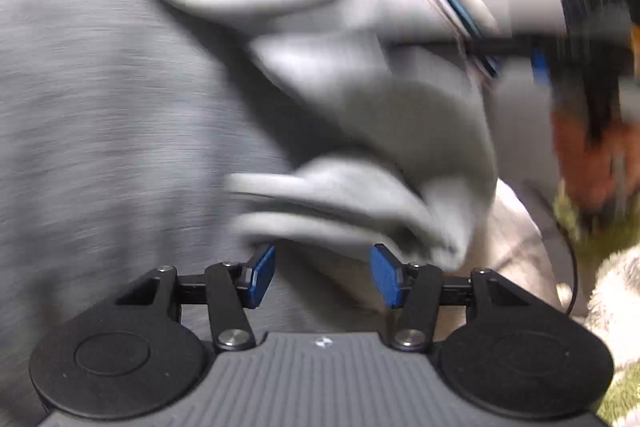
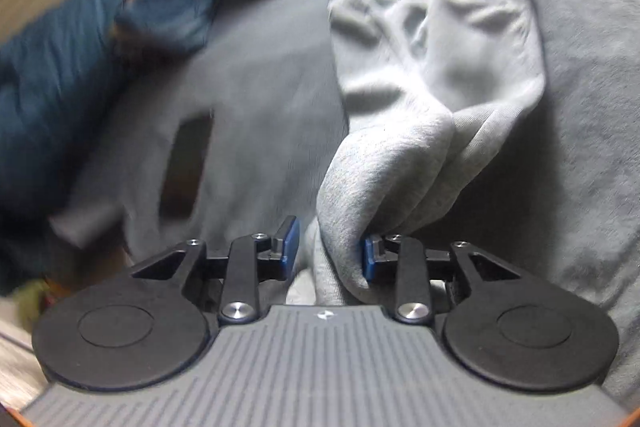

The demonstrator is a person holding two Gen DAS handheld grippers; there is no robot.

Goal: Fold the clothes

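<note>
Grey garment [image 2: 400,155] bunched between pads of right gripper [image 2: 330,251] – jaws parted, cloth draped through, not pinched. Left gripper [image 1: 323,277] spread wide just under near fold [image 1: 340,203], nothing held – likely readied for grasp. Blue cloth [image 2: 80,67] seen far left.

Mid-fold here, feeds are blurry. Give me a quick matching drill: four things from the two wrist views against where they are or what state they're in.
Things:
1. left gripper
2. right gripper
3. dark blue quilted garment
4. light grey fleece sweatshirt

States or places:
A. lying at the upper left of the right wrist view
B. open, blue pads apart, nothing clamped between them
C. bunched in a thick fold that runs down between two blue pads
D. jaws partly apart with a fold of cloth between them, against one pad

Pairs: 1-B, 2-D, 3-A, 4-C
</note>
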